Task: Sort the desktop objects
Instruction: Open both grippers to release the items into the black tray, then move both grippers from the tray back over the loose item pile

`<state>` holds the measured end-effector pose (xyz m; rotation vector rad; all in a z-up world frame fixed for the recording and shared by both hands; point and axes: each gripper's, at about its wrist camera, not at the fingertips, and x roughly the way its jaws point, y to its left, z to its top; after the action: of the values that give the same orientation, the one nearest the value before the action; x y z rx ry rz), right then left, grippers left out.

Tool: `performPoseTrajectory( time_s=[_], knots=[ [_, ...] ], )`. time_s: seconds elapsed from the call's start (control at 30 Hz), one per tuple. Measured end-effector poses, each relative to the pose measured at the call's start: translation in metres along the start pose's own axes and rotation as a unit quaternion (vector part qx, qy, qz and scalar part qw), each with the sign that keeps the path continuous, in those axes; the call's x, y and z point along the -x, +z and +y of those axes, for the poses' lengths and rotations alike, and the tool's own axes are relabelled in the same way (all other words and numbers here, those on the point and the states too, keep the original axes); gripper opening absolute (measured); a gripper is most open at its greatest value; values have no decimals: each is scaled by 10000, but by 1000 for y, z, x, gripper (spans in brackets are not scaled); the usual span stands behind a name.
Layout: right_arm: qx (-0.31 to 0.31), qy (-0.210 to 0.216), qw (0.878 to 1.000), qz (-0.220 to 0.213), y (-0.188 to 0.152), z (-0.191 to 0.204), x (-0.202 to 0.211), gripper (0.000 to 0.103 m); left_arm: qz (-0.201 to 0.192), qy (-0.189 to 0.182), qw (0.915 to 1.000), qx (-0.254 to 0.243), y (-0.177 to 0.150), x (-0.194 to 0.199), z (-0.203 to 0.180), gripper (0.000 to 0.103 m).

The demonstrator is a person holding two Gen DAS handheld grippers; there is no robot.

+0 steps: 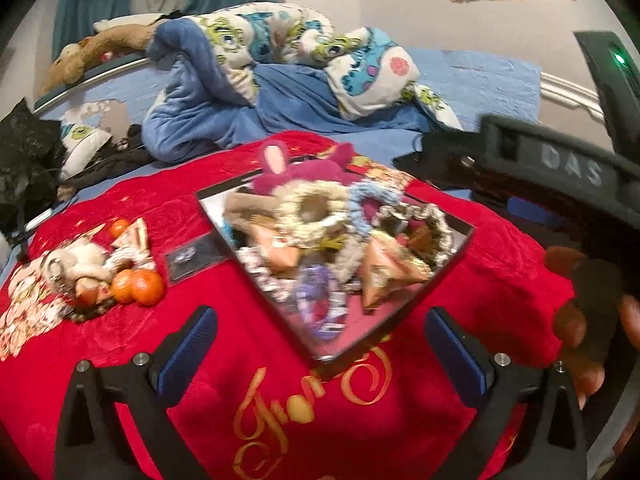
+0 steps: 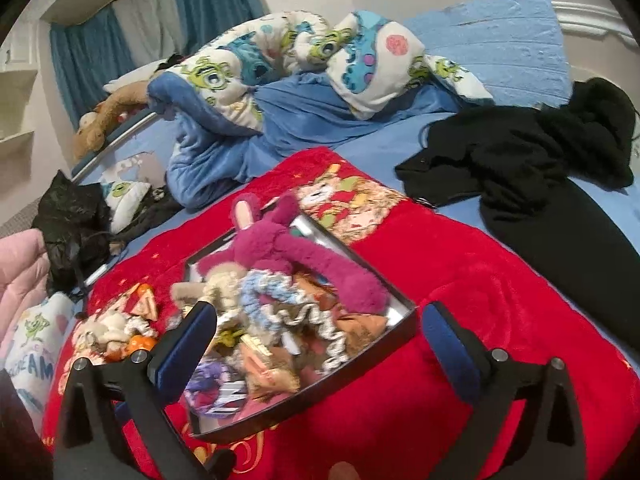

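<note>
Both your grippers, left gripper (image 1: 320,356) and right gripper (image 2: 320,348), are spread wide and hold nothing. Just ahead of the fingers sits the tray (image 1: 460,256) heaped with scrunchies; beyond your left finger lie the oranges (image 1: 138,286). You seem between picks, so next choose one item and close in.

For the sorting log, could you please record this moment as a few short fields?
surface: red blanket on a bed
container: black tray, piled with scrunchies and small soft items
on top: magenta plush toy
outside tray: small pile with oranges, left of the tray
left gripper: open, empty
right gripper: open, empty, over the tray
</note>
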<state>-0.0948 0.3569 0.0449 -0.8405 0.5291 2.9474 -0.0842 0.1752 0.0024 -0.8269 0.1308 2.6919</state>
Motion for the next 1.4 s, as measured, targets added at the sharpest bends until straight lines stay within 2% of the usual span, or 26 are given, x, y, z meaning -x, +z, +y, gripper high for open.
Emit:
performPoseTrajectory(
  time_s=[0.3, 0.53, 0.67, 0.97, 1.4],
  knots=[
    [661, 377, 9970, -107, -13, 44, 13, 103, -56, 724, 9966, 401, -10, 25, 76, 103],
    [876, 839, 9926, -82, -25, 93, 5, 103, -4, 1393, 9864, 868, -27, 38, 154, 103],
    [1032, 1072, 9889, -7, -33, 121, -2, 103, 54, 1583, 9819, 1037, -38, 43, 186, 103],
    [1415, 1368, 9802, 204, -53, 180, -23, 103, 126, 1587, 9790, 1272, -49, 42, 223, 103],
    [1340, 1654, 9760, 464, -67, 220, -66, 103, 249, 1603, 9792, 1223, -49, 30, 250, 103]
  ],
)
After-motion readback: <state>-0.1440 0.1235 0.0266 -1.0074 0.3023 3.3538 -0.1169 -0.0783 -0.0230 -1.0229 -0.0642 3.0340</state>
